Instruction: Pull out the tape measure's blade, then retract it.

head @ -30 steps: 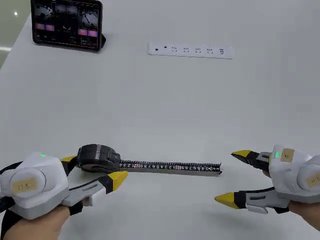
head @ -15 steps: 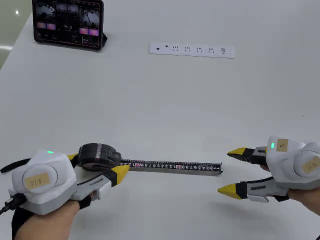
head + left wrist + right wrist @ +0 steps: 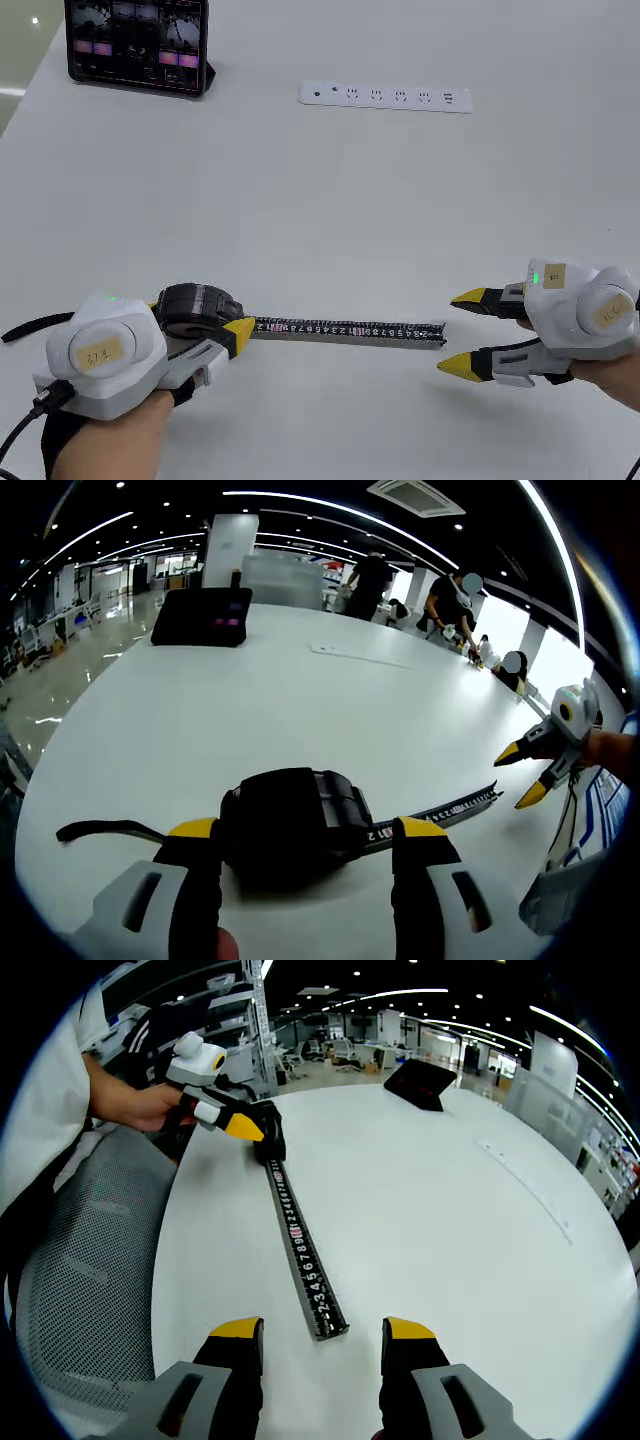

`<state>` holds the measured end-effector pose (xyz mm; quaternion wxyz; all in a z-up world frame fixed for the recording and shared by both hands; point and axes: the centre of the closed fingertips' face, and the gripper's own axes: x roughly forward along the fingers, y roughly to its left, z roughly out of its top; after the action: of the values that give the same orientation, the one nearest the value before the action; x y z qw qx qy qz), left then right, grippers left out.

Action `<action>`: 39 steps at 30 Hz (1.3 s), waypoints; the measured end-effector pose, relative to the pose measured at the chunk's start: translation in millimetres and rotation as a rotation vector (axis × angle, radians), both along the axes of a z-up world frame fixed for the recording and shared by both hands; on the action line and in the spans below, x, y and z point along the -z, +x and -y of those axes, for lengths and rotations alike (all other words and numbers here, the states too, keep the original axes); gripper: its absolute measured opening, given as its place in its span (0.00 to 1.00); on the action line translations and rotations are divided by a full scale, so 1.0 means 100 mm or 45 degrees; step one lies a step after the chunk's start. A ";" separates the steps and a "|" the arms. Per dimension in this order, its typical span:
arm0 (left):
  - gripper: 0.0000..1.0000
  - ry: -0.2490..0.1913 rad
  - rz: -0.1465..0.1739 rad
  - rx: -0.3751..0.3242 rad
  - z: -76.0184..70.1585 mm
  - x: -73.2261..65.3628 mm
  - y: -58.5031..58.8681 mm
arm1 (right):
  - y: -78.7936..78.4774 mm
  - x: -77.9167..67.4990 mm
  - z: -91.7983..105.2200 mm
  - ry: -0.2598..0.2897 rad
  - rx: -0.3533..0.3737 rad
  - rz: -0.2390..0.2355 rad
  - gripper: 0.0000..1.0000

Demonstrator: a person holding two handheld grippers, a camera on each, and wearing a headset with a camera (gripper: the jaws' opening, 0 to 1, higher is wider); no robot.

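- While being clamped at its sides between the narrowed, yellow-tipped jaws of the left gripper [image 3: 198, 315], the black rounded plastic tape measure case [image 3: 295, 815] is being rested on the white table [image 3: 320, 200], at the person's left.
- From this case, the dark numbered blade [image 3: 345, 331] is being shown drawn out, lying flat on the table and pointing towards the right gripper [image 3: 462, 331].
- That gripper's jaws are being held moderately apart and empty, the blade's end lying just ahead of the two yellow tips, untouched.
- Farther back, a long white power strip [image 3: 385, 97] and a propped dark tablet [image 3: 135, 45] are being displayed.
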<state>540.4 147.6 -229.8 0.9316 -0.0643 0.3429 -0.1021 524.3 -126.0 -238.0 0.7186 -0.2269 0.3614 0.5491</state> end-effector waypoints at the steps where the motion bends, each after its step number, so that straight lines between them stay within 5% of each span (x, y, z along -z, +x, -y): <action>1: 0.66 -0.001 -0.002 0.000 0.01 0.00 0.01 | 0.00 0.00 0.00 0.000 -0.001 0.000 0.45; 20: 0.60 0.032 -0.022 -0.052 -0.04 0.04 0.03 | 0.03 0.04 -0.01 -0.032 -0.070 0.021 0.40; 39: 0.59 0.031 -0.026 -0.041 -0.05 0.06 0.04 | 0.01 0.12 -0.04 -0.078 -0.165 0.001 0.24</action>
<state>544.8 152.6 -236.2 0.9303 -0.0597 0.3524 -0.0821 525.3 -121.7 -249.7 0.6743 -0.2719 0.3623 0.5832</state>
